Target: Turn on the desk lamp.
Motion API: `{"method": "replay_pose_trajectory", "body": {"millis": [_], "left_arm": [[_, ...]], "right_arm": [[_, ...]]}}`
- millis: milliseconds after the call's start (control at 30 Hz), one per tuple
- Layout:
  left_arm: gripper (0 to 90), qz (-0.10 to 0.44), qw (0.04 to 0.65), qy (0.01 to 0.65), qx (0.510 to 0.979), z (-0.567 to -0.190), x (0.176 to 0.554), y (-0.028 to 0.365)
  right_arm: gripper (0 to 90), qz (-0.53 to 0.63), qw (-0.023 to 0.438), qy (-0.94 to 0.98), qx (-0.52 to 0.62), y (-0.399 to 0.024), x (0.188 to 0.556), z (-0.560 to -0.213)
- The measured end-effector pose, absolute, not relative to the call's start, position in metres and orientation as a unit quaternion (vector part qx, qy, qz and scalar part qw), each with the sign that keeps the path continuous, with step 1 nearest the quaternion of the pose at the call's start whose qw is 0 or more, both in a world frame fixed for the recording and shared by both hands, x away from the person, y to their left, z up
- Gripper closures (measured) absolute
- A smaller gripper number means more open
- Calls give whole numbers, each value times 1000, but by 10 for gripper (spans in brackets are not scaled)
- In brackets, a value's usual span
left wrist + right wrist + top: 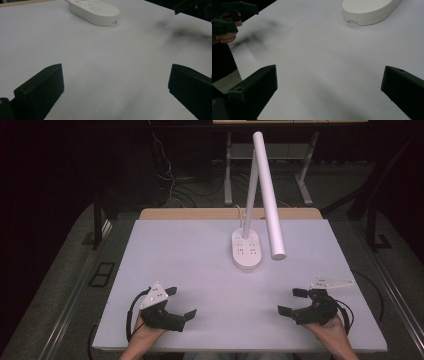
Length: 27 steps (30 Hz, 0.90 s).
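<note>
Left gripper (183,302): it is sitting low over the near left part of the white table (190,270), held in the person's left hand (146,334); its jaws are standing wide apart with nothing between them, and the left gripper view is showing only bare tabletop in that gap.
Desk lamp (247,249): this nearest thing is standing upright at the far middle of the table, well apart from both grippers; its oval white base is resting flat, and its tube head (269,195) is angling down to the right of the stem.
Right gripper (291,301): it is resting at the near right, held in the person's right hand (330,330); its jaws are likewise spread wide and gripping nothing.
Progress: nothing is looking done yet; the lamp is standing untouched, and both grippers are waiting at the near edge.
Remaining: judging from this, the whole job is lying ahead, starting with a reach toward the lamp.
</note>
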<state>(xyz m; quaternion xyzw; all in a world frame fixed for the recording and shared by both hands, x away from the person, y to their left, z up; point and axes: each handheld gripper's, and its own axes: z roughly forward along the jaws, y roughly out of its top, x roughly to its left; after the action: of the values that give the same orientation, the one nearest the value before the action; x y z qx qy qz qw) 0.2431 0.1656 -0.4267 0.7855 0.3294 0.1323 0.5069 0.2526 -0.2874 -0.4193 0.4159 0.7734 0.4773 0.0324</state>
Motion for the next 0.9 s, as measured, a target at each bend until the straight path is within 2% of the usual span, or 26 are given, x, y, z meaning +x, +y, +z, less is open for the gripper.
{"method": "replay_pose_trajectory", "body": {"millis": [900], "left_arm": [[0,137,506,336,783,-426,242,168]], "right_arm": [[0,470,16,781,411,-291,268,-403]]}}
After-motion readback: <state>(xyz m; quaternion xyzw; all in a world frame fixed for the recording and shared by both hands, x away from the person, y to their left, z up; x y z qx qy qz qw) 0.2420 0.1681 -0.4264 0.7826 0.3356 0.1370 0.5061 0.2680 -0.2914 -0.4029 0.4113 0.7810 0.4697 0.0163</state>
